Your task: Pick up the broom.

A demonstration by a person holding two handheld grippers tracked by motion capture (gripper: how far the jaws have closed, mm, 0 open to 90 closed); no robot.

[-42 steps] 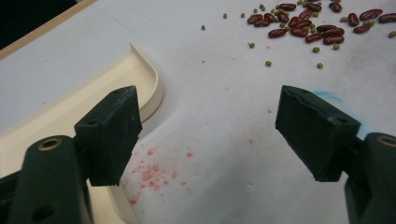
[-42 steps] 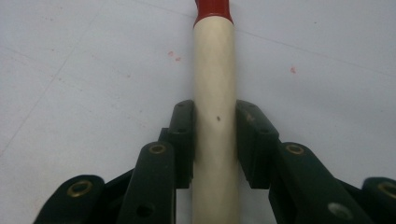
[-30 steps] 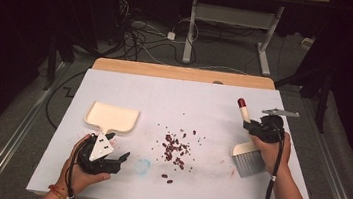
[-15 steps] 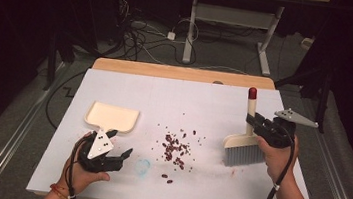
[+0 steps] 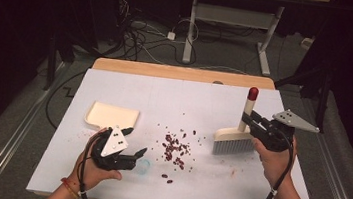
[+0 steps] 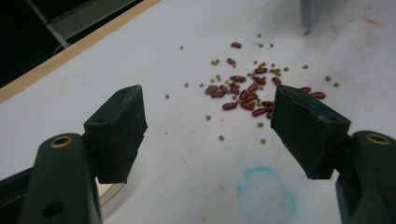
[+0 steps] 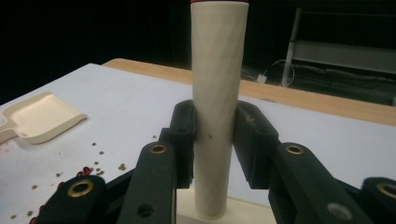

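A cream hand brush (image 5: 234,142) with grey bristles and a red-tipped handle (image 7: 217,70) stands upright, right of the spill. My right gripper (image 5: 250,120) (image 7: 215,123) is shut on that handle. Red beans and small green seeds (image 5: 176,147) (image 6: 247,91) lie scattered mid-table. My left gripper (image 5: 135,141) (image 6: 205,116) hovers low just left of them, pointing at them. It is open with nothing between its jaws, which have just been closing a little. A cream dustpan (image 5: 112,116) (image 7: 39,116) lies flat behind the left gripper.
The white table sheet (image 5: 214,104) ends in a wooden strip (image 5: 182,73) at the far side. A faint blue ring mark (image 5: 144,165) (image 6: 265,196) sits by the left gripper. Dark floor with cables and a desk frame lies beyond.
The right gripper has raised the brush and shifted it left toward the beans, with the handle now upright. The left gripper has drifted slightly up and toward the spill.
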